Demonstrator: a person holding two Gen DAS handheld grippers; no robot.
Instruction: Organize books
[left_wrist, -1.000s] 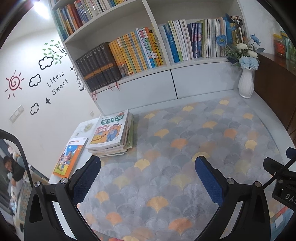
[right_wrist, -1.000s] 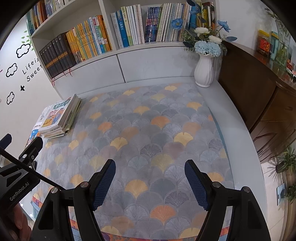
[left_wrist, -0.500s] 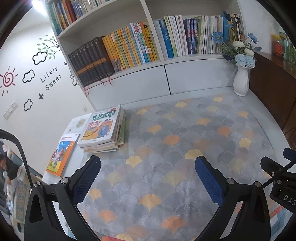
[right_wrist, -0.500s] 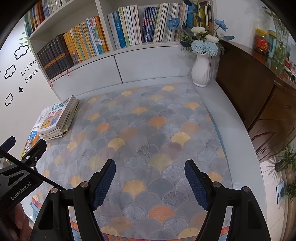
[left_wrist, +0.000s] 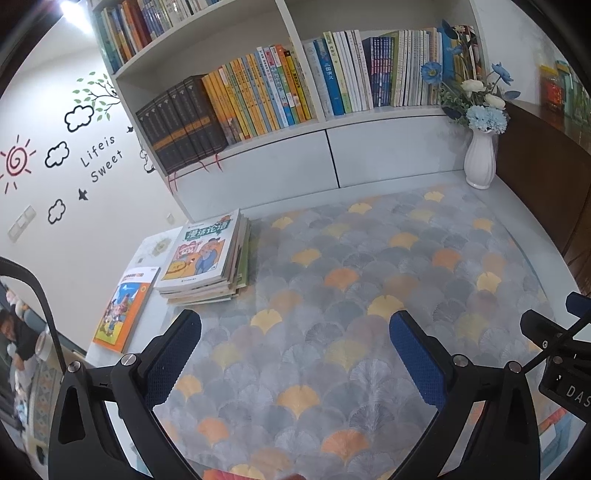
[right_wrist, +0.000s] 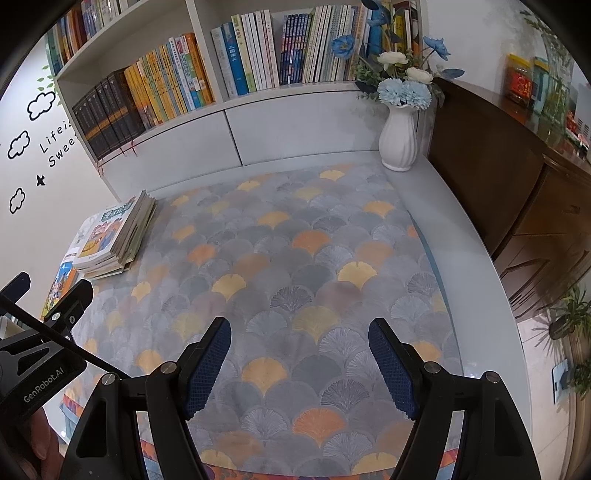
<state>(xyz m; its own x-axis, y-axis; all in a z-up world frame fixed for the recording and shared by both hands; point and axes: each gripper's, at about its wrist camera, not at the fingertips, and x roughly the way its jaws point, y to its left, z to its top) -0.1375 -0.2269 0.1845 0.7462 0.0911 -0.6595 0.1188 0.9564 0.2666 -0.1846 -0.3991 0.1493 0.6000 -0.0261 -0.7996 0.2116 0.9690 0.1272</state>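
Observation:
A stack of thin books (left_wrist: 207, 258) lies flat at the left edge of the fan-patterned cloth (left_wrist: 369, 314), its top cover green and cartoon-printed. The same stack (right_wrist: 114, 236) shows at the left of the right wrist view. One orange-edged book (left_wrist: 123, 308) lies alone on the bare white table to the stack's left. My left gripper (left_wrist: 295, 332) hovers open over the cloth, right of and nearer than the stack, holding nothing. My right gripper (right_wrist: 299, 347) is open and empty above the cloth's near middle.
A white bookshelf (left_wrist: 332, 122) full of upright books rises behind the table. A white vase of blue flowers (left_wrist: 480, 158) stands at the back right corner. A dark wooden cabinet (right_wrist: 517, 184) borders the right side. A wall with stickers is on the left.
Both views have shifted slightly: the shelf and the book stack sit a little lower and closer in the left view. Both grippers stay open and empty.

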